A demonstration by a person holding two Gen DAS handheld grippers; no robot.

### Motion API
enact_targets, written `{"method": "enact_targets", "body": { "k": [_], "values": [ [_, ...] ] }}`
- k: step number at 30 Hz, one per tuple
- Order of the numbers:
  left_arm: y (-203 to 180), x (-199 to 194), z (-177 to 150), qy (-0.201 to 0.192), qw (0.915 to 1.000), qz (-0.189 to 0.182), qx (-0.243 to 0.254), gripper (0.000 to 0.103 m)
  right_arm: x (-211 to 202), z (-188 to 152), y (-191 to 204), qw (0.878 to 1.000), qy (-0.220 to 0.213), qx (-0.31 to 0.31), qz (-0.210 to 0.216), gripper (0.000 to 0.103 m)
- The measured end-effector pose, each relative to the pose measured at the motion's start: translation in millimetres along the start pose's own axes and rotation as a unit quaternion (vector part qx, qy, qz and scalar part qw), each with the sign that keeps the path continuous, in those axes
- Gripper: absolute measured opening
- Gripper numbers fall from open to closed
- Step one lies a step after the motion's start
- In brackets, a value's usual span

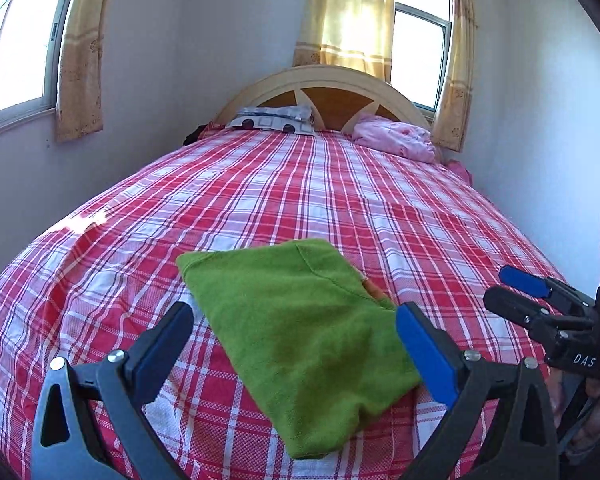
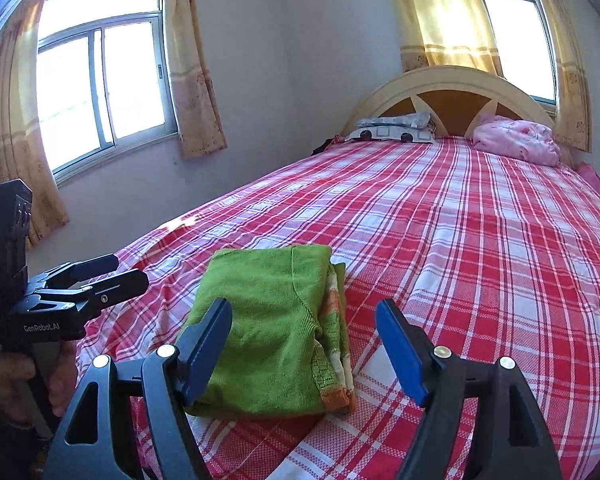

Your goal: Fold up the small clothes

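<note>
Both grippers are hanging empty over the near end of the bed: my left gripper point(image 1: 296, 344) is showing its jaws spread wide with nothing between them, and my right gripper point(image 2: 304, 348) is standing just as wide and pinching nothing. I am looking at the green garment point(image 1: 300, 336) lying folded into a compact stack on the red plaid bedspread point(image 1: 380, 200), close to the near edge, with an orange-and-white striped trim point(image 2: 334, 336) peeking out along its right side. I am judging it as light, soft knit that is going to sag and slide layer over layer, so I am planning to take it by the thick folded edges, 1 gripper on each side, catching all layers at once. Loose bedspread under it is looking easy to snag, so a pinch too deep is risking a bunch of plaid. I am seeing a patterned pillow point(image 1: 274, 120) and a pink bundle point(image 1: 396, 138) well apart by the headboard point(image 1: 324, 80), and nothing is blocking the approach.
</note>
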State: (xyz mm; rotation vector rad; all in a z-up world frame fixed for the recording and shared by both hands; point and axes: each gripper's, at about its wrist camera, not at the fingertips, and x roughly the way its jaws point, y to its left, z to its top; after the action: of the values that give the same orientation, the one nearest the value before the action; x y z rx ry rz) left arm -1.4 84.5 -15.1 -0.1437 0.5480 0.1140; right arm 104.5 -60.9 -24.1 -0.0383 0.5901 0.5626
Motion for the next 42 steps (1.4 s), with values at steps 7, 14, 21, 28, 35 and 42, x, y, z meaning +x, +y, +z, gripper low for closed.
{"method": "enact_targets", "body": {
  "k": [7,14,21,28,35,42],
  "values": [
    [-2.4,-1.1,-1.3,0.001,1.0,0.001,0.0,0.103,-1.5,-1.1,3.1,1.0,-0.003,-0.002,0.001,0.075],
    [-2.4,-1.3,-0.8,0.001,1.0,0.001,0.001,0.103,-5.6,-0.3,4.0,1.0,-0.01,-0.003,-0.001,0.075],
    [-3.7,-1.4,-1.5,0.002,1.0,0.004,0.006,0.103,-13.5,0.9,5.3,1.0,-0.026,-0.005,-0.004,0.076],
    [-6.4,-9.1,2.3,-0.011,0.9999,0.005,0.012,0.103,-17.8,2.8,7.1,0.999,-0.036,-0.008,-0.006,0.076],
    [-4.9,-12.3,6.1,-0.018,0.9993,0.026,0.017,0.103,-29.5,5.5,17.7,0.998,-0.056,-0.023,-0.001,0.076],
    [4.4,-8.9,7.0,-0.013,0.9993,0.035,0.0,0.103,-35.3,6.7,25.5,0.997,-0.068,-0.036,0.005,0.076]
  ]
}}
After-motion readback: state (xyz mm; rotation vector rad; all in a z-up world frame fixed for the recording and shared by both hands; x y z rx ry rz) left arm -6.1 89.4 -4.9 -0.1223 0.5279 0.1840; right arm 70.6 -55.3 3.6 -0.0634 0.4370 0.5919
